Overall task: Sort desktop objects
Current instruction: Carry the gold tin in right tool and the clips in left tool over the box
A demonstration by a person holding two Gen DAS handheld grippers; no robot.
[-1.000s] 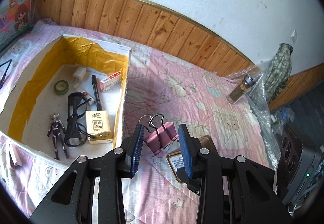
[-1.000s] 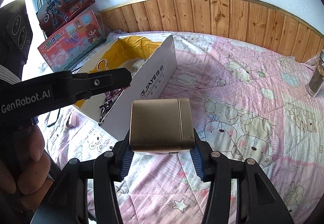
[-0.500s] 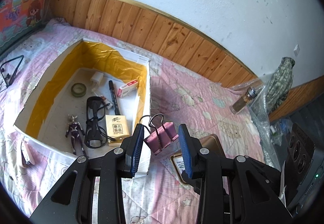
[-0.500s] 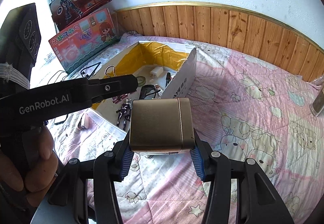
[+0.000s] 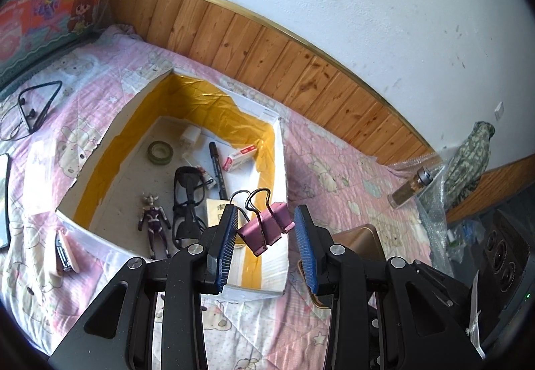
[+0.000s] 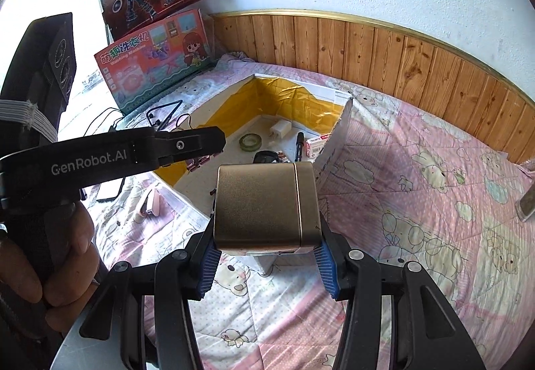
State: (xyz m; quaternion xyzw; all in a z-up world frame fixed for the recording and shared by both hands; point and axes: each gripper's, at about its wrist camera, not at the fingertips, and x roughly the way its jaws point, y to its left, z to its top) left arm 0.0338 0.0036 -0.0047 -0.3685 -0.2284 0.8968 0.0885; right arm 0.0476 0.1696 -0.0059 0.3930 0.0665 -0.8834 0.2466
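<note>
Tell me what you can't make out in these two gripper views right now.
- Gold tin: left view, mostly hidden behind the left gripper; its label is unreadable.
- Yellow packet: left view, covered by the gripper finger and the pink clip.
- Pink clip: right view, nearly all behind the left gripper's arm.
- Box floor, near part: right view, blocked by the tin in the right gripper.
- Jar: right view, cut by the edge.

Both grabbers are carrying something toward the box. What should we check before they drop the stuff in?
1. Pink clips gripped by left gripper: ok.
2. Gold tin gripped by right gripper: ok.
3. Clips over the box: ok, above its near corner.
4. Tin over the box: cannot tell.
5. Free floor inside the box: ok, bare patch near the tape roll.
6. Grippers apart from each other: ok.
</note>
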